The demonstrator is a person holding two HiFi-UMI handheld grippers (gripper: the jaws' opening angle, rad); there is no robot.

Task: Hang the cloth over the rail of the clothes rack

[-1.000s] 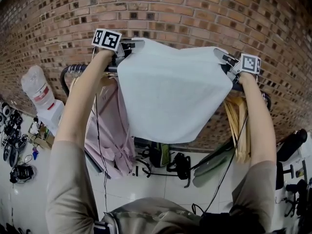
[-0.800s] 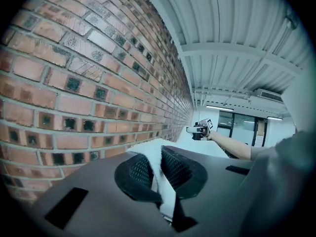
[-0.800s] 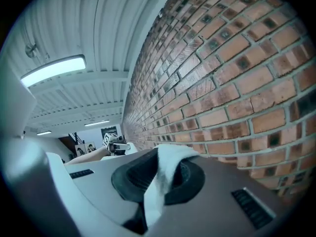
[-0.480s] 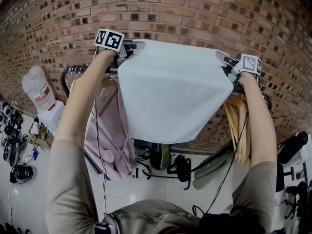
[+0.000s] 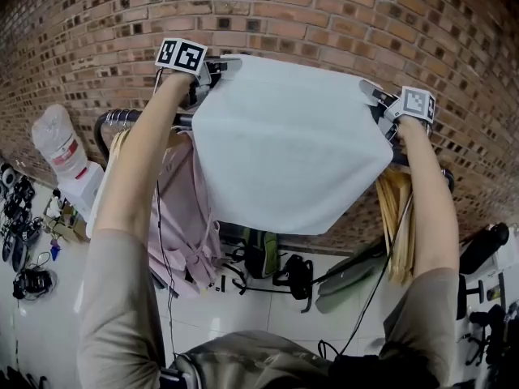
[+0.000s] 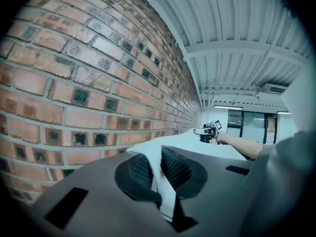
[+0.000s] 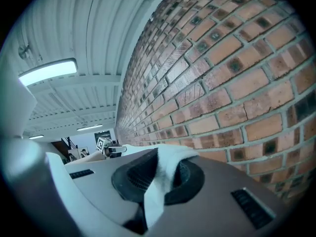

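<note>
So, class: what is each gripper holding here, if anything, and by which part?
Both hold the white cloth: the left gripper pinches its upper left corner, the right gripper its upper right corner.

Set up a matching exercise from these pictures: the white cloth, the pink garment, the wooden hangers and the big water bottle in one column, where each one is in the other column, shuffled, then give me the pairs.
Things:
1. white cloth
2. pink garment
3. wooden hangers
4. water bottle

Places:
A. hangs from the rail, left of the cloth in the head view
B. far left, on top of a white dispenser
C. clamped at its top corners by the left gripper and the right gripper
D. hang below the right gripper

Pairs: 1-C, 2-A, 3-D, 4-B
</note>
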